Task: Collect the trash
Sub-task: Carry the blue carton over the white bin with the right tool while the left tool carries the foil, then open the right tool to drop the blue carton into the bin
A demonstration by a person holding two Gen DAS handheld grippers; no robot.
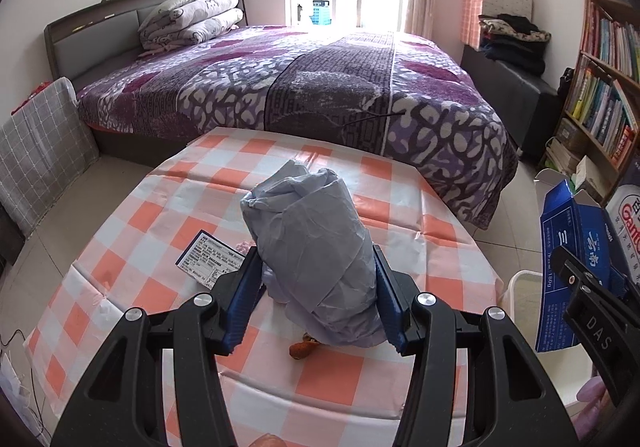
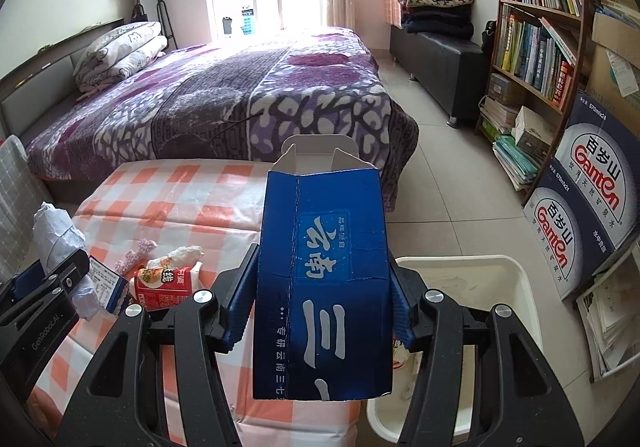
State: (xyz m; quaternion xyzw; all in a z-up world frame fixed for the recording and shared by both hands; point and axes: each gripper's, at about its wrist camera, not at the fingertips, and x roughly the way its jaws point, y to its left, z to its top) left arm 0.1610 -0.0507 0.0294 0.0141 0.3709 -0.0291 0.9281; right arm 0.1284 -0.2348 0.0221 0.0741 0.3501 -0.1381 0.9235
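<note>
The left gripper (image 1: 316, 289) is clamped on a crumpled grey plastic bag (image 1: 316, 247), held above the middle of the checkered table (image 1: 160, 207). The right gripper (image 2: 322, 299) squeezes a blue carton (image 2: 324, 279), open at its top, just off the table's right edge, partly over the white bin (image 2: 480, 287). A red snack wrapper (image 2: 164, 283) and a blue label card (image 1: 210, 261) lie on the tabletop.
</note>
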